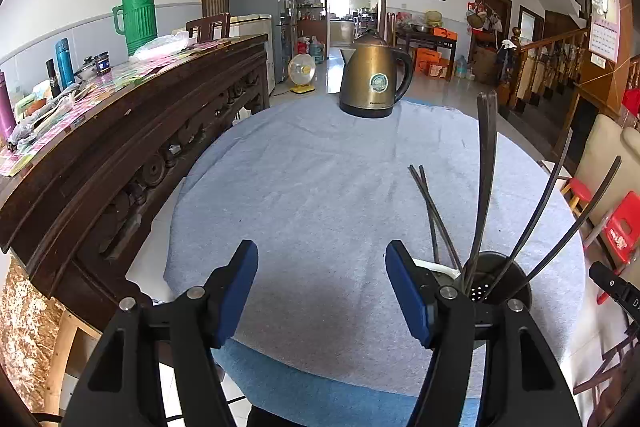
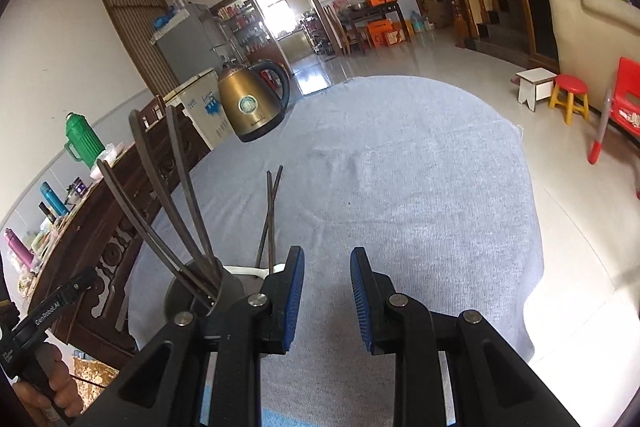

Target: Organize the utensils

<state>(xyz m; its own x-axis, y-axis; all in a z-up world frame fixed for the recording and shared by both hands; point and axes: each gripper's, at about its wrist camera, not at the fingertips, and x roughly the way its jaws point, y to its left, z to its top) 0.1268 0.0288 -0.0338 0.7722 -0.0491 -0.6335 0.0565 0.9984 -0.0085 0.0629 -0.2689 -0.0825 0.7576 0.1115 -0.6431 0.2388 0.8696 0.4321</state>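
Both claws hang over the cloth-covered worktop [image 1: 304, 187]. The left claw [image 1: 322, 291] gapes wide with nothing between its pads. The right claw [image 2: 327, 301] is parted narrowly, also empty. The utensils [image 2: 176, 211] stand in a dark holder [image 1: 516, 279] between the claws. A kettle [image 1: 374, 75] sits at the far edge.

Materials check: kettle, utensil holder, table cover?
Kettle: brushed metal body, bronze tint with soft sheen; glossy black handle, probably plastic. Utensil holder: dull grey metal by its look, perforated base. Table cover: pale blue cloth with visible weave and creases.
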